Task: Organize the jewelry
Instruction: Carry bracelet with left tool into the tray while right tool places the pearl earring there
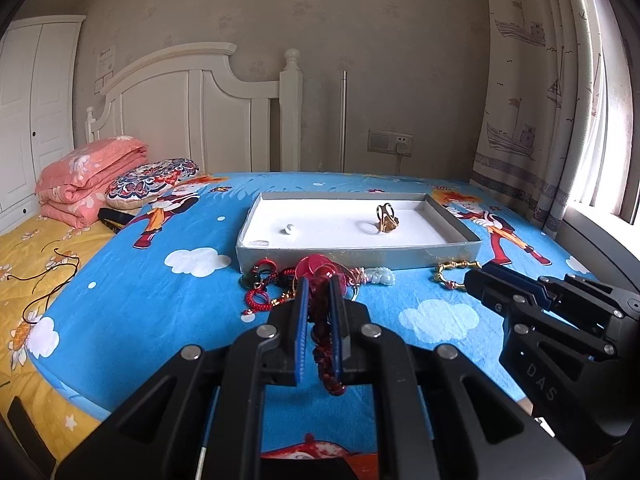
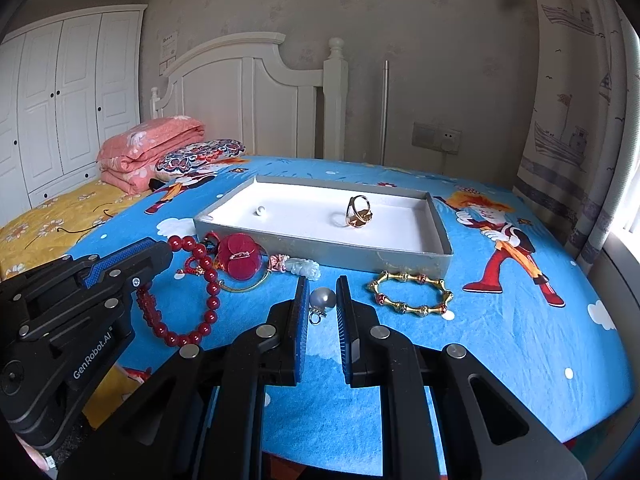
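Our left gripper [image 1: 320,292] has its fingers closed on the red beads [image 1: 326,344], which hang loose toward the bed [image 1: 160,300]. They could snag the pile at 12 o'clock and drag it along. Our right gripper [image 2: 323,300] straddles the pearl [image 2: 323,298], fingers a little apart, not gripping; it may roll away. The tray [image 2: 440,240] holds a ring [image 2: 358,212] and a small bead [image 2: 260,211].

Folded pink quilt [image 1: 90,178], patterned cushion [image 1: 154,182]
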